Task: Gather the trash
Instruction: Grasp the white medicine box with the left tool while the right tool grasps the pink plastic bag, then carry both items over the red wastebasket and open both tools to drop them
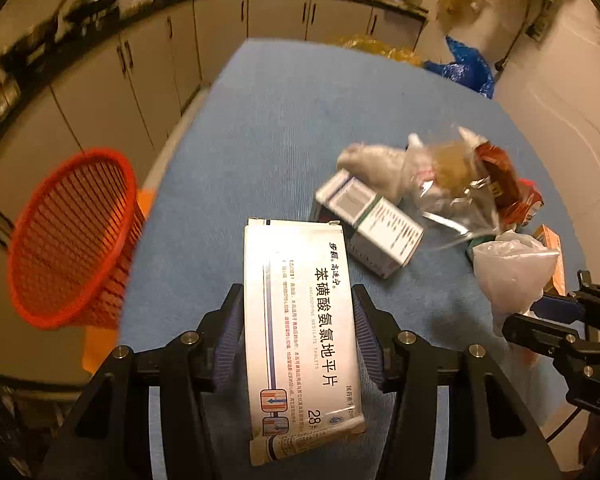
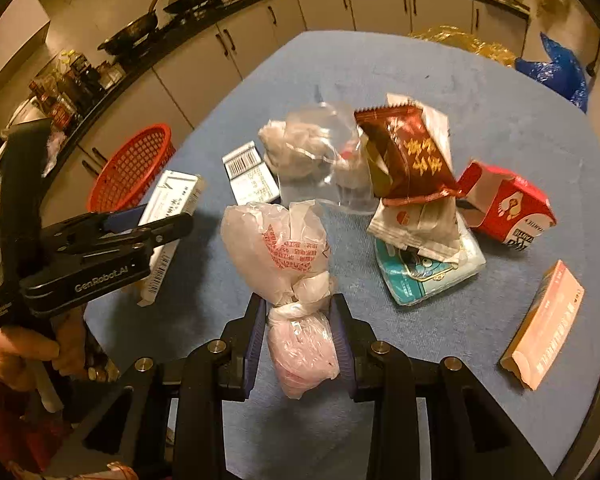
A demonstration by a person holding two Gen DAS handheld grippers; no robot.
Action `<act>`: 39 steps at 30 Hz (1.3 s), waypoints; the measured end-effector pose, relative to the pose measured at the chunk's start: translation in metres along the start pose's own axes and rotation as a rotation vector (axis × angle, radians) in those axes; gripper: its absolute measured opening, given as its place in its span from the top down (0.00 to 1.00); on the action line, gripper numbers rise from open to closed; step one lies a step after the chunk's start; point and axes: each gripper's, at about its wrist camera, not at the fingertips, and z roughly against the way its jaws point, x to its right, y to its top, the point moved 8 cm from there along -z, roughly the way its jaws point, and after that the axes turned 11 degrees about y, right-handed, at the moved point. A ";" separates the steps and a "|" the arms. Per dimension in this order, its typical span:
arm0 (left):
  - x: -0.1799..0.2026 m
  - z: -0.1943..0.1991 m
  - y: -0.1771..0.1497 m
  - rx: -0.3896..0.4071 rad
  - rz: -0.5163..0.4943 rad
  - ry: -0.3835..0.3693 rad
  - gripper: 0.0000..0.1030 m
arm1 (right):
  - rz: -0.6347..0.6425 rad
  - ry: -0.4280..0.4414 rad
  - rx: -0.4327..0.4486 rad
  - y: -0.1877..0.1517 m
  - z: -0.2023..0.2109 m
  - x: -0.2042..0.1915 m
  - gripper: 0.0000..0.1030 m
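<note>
My left gripper [image 1: 298,304] is shut on a flat white medicine box [image 1: 300,320] with Chinese print, held above the blue table [image 1: 260,120]. The red mesh basket [image 1: 70,236] stands off the table's left edge, to the left of this gripper. My right gripper [image 2: 298,312] is shut on a knotted white plastic bag [image 2: 284,256] with red print. The left gripper [image 2: 156,226] also shows in the right wrist view with the box [image 2: 168,208]. The right gripper [image 1: 540,320] shows at the right of the left wrist view with the bag [image 1: 512,272].
Trash lies on the table: a small white box [image 2: 248,172], clear bags [image 2: 316,152], a dark red snack wrapper [image 2: 412,156], a red and white carton [image 2: 508,208], a teal packet [image 2: 424,276], a pink box [image 2: 544,328]. Kitchen cabinets [image 2: 260,40] run behind.
</note>
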 end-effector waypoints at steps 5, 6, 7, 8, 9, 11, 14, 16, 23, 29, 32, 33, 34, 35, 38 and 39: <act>-0.010 0.021 0.015 0.071 -0.024 0.037 0.50 | -0.008 -0.013 0.030 0.007 0.008 -0.009 0.66; -0.013 0.024 0.017 0.078 -0.022 0.044 0.50 | -0.010 -0.012 0.034 0.009 0.009 -0.010 0.66; -0.014 0.026 0.021 0.085 -0.023 0.046 0.50 | -0.011 -0.011 0.038 0.011 0.009 -0.013 0.66; -0.018 0.029 0.022 0.094 -0.024 0.051 0.50 | -0.012 -0.011 0.042 0.013 0.010 -0.015 0.66; -0.019 0.029 0.024 0.099 -0.024 0.057 0.50 | -0.013 -0.010 0.044 0.014 0.009 -0.018 0.66; -0.020 0.030 0.027 0.104 -0.018 0.056 0.50 | -0.014 -0.008 0.044 0.017 0.007 -0.023 0.66; -0.028 0.035 0.028 0.112 -0.005 0.064 0.50 | -0.009 -0.007 0.044 0.018 0.006 -0.030 0.66; -0.036 0.037 0.027 0.121 0.001 0.069 0.50 | -0.008 -0.003 0.044 0.020 0.004 -0.036 0.66; -0.056 0.043 0.023 0.135 0.021 0.075 0.50 | 0.019 0.001 0.042 0.024 -0.003 -0.054 0.66; -0.075 0.046 0.022 0.140 0.031 0.080 0.50 | 0.036 0.007 0.037 0.029 -0.012 -0.071 0.66; -0.087 0.047 0.022 0.146 0.035 0.088 0.50 | 0.041 0.014 0.038 0.032 -0.018 -0.080 0.66; -0.090 0.047 0.022 0.147 0.036 0.090 0.50 | 0.041 0.016 0.037 0.034 -0.020 -0.083 0.66; -0.092 0.047 0.022 0.147 0.036 0.092 0.50 | 0.042 0.019 0.037 0.033 -0.023 -0.085 0.66; -0.095 0.047 0.022 0.146 0.037 0.092 0.50 | 0.043 0.022 0.035 0.035 -0.025 -0.088 0.66; -0.107 0.046 0.023 0.145 0.046 0.093 0.50 | 0.052 0.027 0.028 0.041 -0.033 -0.099 0.66; -0.113 0.045 0.023 0.144 0.053 0.091 0.50 | 0.056 0.032 0.028 0.045 -0.036 -0.103 0.66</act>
